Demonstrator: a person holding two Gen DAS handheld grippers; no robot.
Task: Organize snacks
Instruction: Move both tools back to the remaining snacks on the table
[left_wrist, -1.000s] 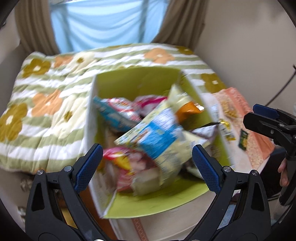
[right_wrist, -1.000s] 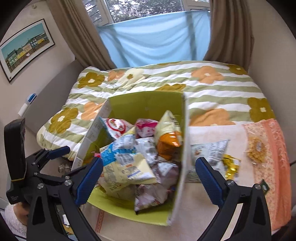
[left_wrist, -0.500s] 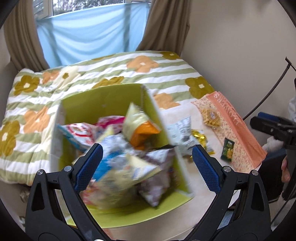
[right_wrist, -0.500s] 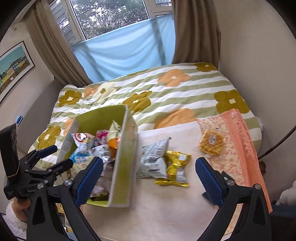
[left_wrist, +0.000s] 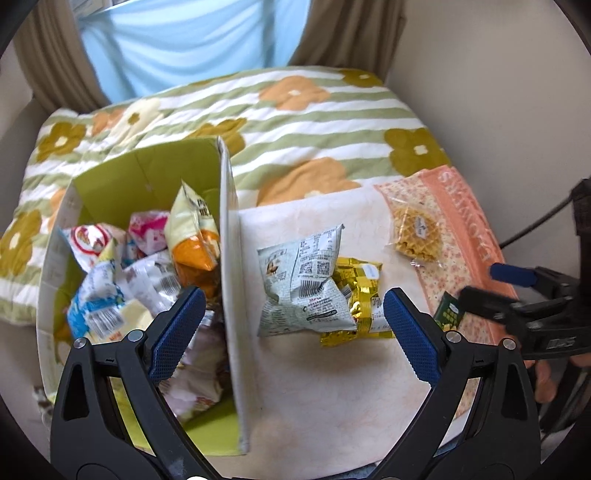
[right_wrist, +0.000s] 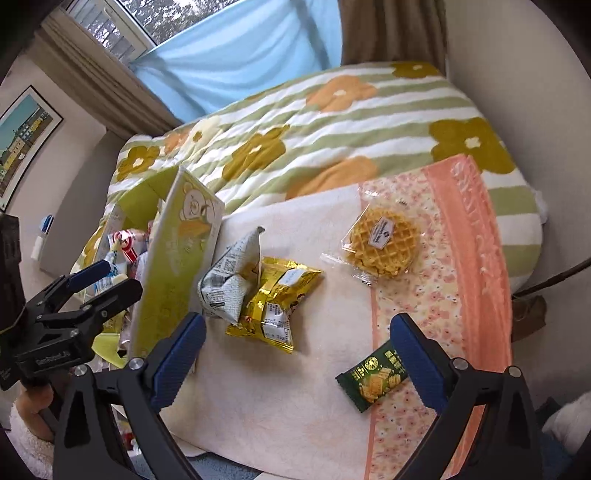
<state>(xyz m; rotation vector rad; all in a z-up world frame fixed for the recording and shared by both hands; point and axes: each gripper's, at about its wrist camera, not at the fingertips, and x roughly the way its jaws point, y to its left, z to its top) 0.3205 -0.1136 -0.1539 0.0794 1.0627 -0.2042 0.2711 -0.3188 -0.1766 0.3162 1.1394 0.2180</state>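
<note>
A green cardboard box (left_wrist: 229, 280) (right_wrist: 173, 258) holds several snack bags on the table's left. Beside its right wall lie a grey-white snack bag (left_wrist: 303, 284) (right_wrist: 229, 284) and a gold packet (left_wrist: 360, 299) (right_wrist: 277, 299). A wrapped waffle (left_wrist: 415, 232) (right_wrist: 382, 242) and a small dark green packet (left_wrist: 448, 315) (right_wrist: 376, 374) lie on the right. My left gripper (left_wrist: 291, 332) is open and empty above the box wall and grey bag. My right gripper (right_wrist: 295, 362) is open and empty above the table, the green packet by its right finger.
A cream tablecloth (right_wrist: 295, 406) covers the table, with a pink floral cloth (right_wrist: 461, 295) along its right side. A bed with a striped flower quilt (left_wrist: 295, 122) lies behind. A wall stands at right and a cable (left_wrist: 535, 225) hangs there.
Both views have swung right and come closer, from the box to the loose snacks on the cloth. The small green packet now shows by my right finger. Both grippers stay open.
</note>
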